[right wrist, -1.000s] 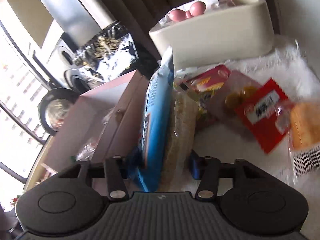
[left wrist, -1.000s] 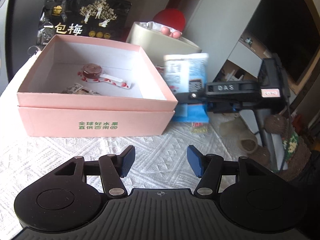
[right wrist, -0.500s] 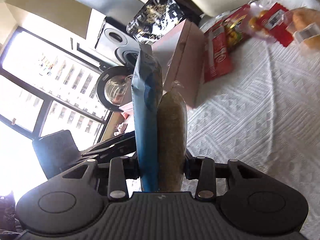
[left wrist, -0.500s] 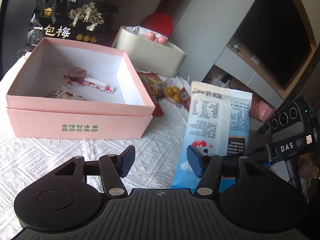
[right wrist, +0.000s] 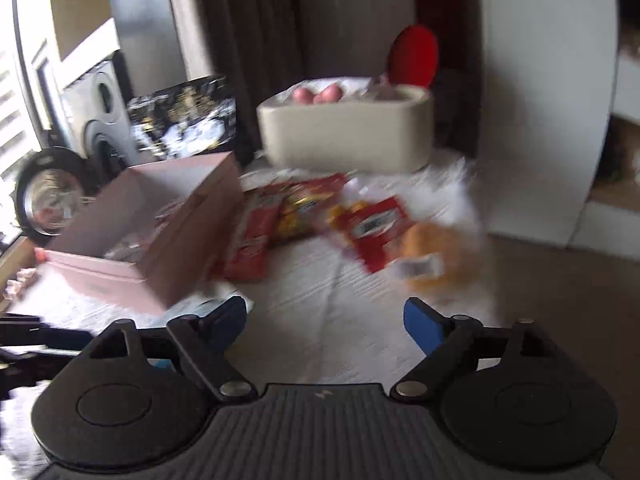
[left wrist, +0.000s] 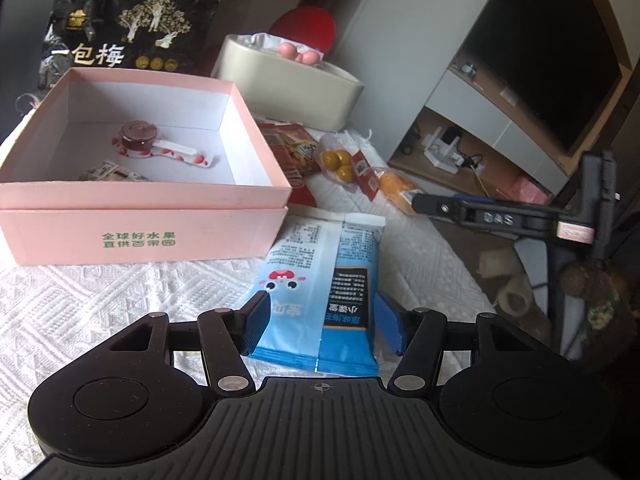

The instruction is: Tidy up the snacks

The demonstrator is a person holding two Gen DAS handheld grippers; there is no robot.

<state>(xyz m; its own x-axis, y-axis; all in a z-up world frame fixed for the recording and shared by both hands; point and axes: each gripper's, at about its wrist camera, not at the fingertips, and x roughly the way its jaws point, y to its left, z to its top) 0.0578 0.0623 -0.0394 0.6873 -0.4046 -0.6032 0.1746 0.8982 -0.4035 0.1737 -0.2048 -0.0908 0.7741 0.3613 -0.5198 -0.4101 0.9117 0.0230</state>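
The surface (left wrist: 100,300), covered by a white textured cloth, carries the open pink box (left wrist: 132,236), in which two small snacks already lie. Just beside the box's near corner, the blue snack packet (left wrist: 320,280) lies flat between the parted, non-gripping pads of the left hand-held gripper (left wrist: 326,326). The right hand-held gripper (right wrist: 325,322), jaws just opened wide, is empty. For a sound pickup, the left pads are best closed squarely across the packet's width before it is lifted over the box rim.
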